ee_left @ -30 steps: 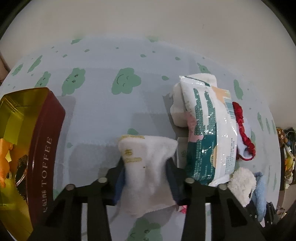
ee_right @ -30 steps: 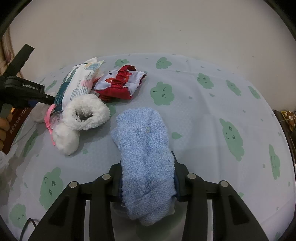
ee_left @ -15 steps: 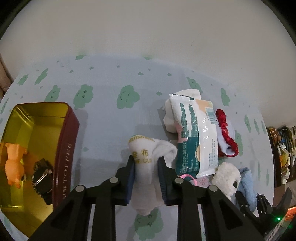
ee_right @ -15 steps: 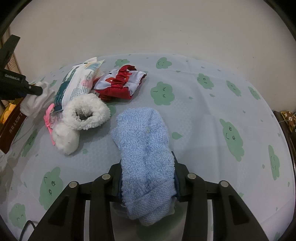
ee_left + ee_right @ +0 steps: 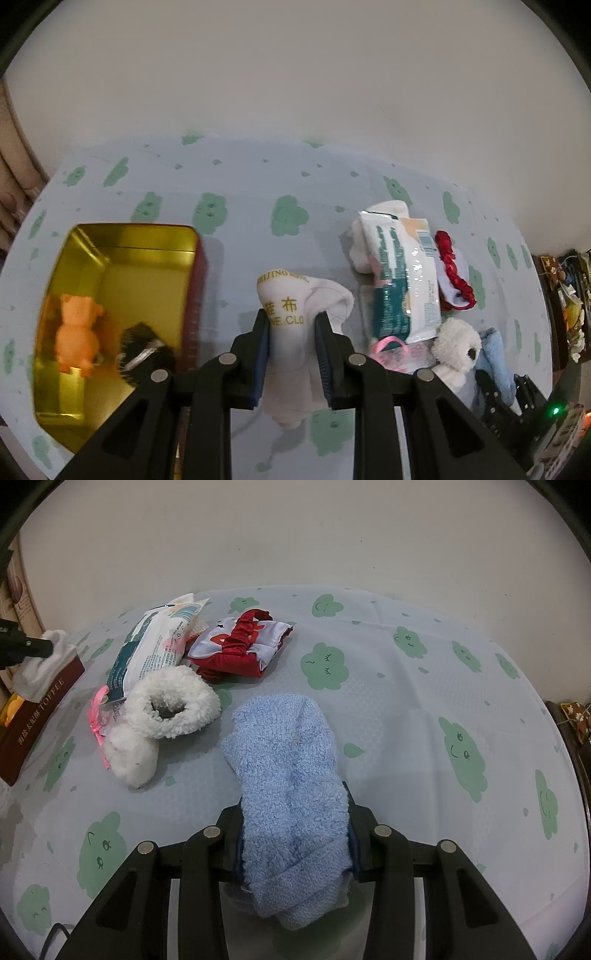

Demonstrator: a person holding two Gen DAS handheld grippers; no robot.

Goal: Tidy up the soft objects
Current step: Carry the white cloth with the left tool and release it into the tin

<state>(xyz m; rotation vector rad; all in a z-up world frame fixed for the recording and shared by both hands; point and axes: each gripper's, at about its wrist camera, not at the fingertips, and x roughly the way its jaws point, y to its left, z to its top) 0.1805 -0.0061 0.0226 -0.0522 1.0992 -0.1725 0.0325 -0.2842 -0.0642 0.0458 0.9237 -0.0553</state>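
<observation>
My left gripper (image 5: 291, 326) is shut on a white cloth with gold lettering (image 5: 291, 314) and holds it above the table, just right of the open toffee tin (image 5: 110, 258). The tin holds an orange pig toy (image 5: 75, 338) and a dark object (image 5: 142, 356). My right gripper (image 5: 295, 812) is shut on a blue fluffy towel (image 5: 288, 768), low over the table. The left gripper and white cloth (image 5: 44, 657) also show in the right wrist view, above the tin (image 5: 37, 709).
A pile lies mid-table: a wipes packet (image 5: 155, 646), a red and white cloth (image 5: 240, 642), white fluffy booties (image 5: 166, 705) and a pink ribbon (image 5: 96, 716). The tablecloth (image 5: 406, 709) has green clouds. A wall stands behind.
My left gripper has lifted the white cloth off the table and carried it left, near the tin. My right gripper has held still with the blue towel.
</observation>
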